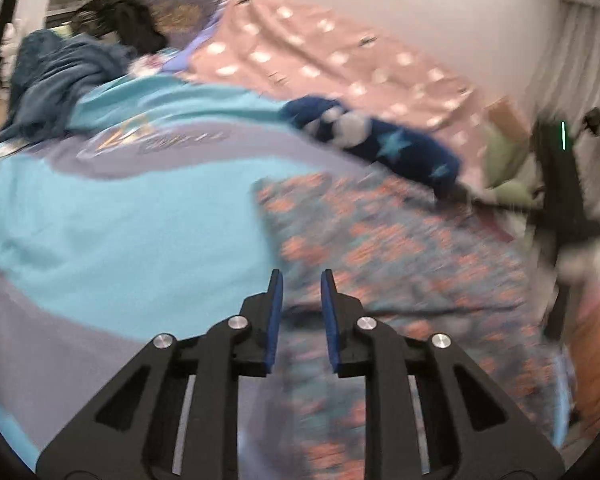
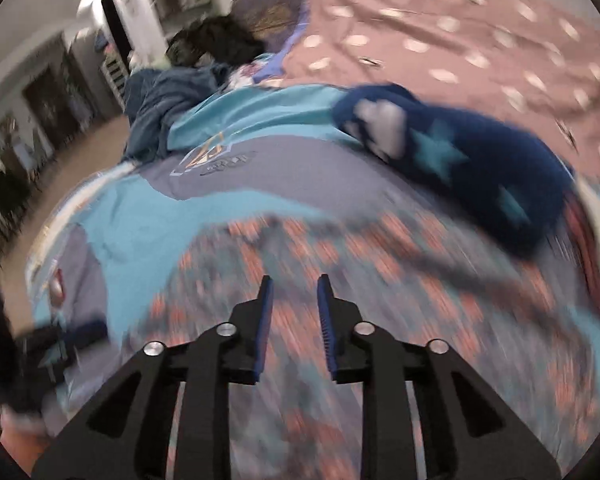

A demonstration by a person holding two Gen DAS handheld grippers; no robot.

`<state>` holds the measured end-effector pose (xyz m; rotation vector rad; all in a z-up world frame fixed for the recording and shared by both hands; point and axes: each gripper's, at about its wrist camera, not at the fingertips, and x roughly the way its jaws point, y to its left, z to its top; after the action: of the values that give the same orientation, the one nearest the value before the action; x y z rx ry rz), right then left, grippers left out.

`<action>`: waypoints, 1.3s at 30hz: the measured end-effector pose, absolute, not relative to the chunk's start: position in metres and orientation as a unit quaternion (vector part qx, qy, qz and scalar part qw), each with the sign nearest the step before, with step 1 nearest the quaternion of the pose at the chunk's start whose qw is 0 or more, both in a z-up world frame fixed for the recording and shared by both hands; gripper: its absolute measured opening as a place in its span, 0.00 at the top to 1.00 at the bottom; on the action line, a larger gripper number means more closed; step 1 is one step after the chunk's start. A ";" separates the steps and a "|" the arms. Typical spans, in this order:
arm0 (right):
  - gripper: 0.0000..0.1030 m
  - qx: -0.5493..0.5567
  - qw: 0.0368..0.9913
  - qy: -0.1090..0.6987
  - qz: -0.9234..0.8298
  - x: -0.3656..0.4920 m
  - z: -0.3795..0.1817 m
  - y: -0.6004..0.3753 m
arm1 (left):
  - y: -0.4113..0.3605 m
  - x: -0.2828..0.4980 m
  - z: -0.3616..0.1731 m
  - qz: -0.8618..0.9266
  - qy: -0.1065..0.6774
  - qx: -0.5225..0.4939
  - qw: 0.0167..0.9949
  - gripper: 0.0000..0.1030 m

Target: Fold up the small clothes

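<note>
Badly blurred, the patterned garment (image 1: 400, 264) lies beneath both parted, empty claws (image 1: 302, 280) (image 2: 292, 284).

White wall (image 1: 440, 12) behind the bed (image 1: 80, 220), wooden floor (image 2: 96, 140) beside it

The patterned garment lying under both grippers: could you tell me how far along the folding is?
Done: the patterned garment lies flat on the bed with a straight left edge, though blur hides how many folds it has. In hand: nothing; the left gripper and right gripper hover over it, jaws apart and empty. Left: the navy star-print piece, the blue-grey heap and a dark item look unfolded.
</note>
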<state>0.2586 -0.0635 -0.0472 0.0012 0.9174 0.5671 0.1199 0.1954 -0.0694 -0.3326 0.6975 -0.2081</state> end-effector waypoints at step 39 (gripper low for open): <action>0.61 0.494 0.803 0.307 -0.131 0.037 -0.166 -0.520 | -0.082 0.176 -0.076 -0.234 0.424 0.008 0.875 0.81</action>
<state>0.0366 -0.5202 -0.1659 1.0589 0.6589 -0.2805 0.1761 -0.0825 -0.0757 0.0161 0.8860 -0.4895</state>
